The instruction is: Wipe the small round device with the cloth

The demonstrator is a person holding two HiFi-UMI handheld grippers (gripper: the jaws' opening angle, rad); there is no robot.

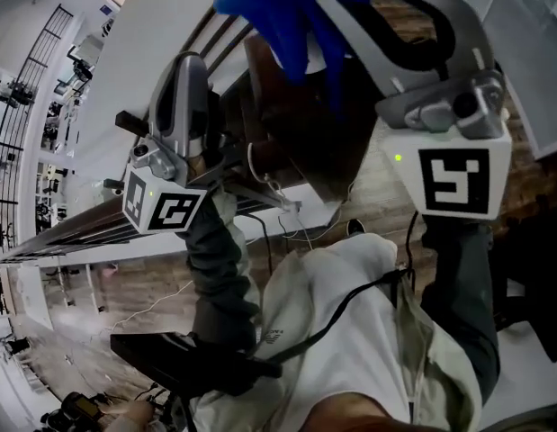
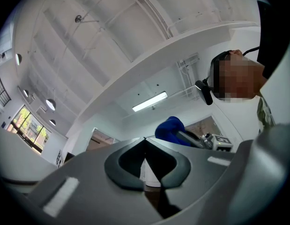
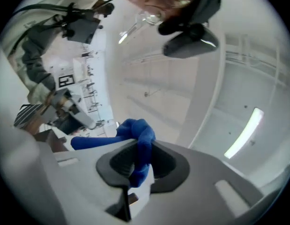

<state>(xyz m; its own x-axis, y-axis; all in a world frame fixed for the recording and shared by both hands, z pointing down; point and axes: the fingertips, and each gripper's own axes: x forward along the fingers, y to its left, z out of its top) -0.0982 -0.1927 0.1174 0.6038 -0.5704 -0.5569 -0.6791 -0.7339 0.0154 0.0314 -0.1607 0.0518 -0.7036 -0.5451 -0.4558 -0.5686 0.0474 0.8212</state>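
Both grippers are raised, and their own views look at a white ceiling. My right gripper (image 3: pixel 141 143) is shut on a bunched blue cloth (image 3: pixel 137 135), which hangs over its jaw tips. In the head view the blue cloth (image 1: pixel 287 12) sits at the top, in front of the right gripper (image 1: pixel 345 3). My left gripper (image 2: pixel 145 138) is shut, its jaw tips meeting with nothing between them. The head view shows the left gripper (image 1: pixel 190 66) at the left, apart from the cloth. No small round device appears in any view.
Below me in the head view are the person's white top (image 1: pixel 341 322), a dark sleeve (image 1: pixel 215 277) and a black cable (image 1: pixel 350 304). Dark furniture (image 1: pixel 287 133) stands on a wooden floor (image 1: pixel 152 286). A ceiling strip light (image 2: pixel 149 101) is overhead.
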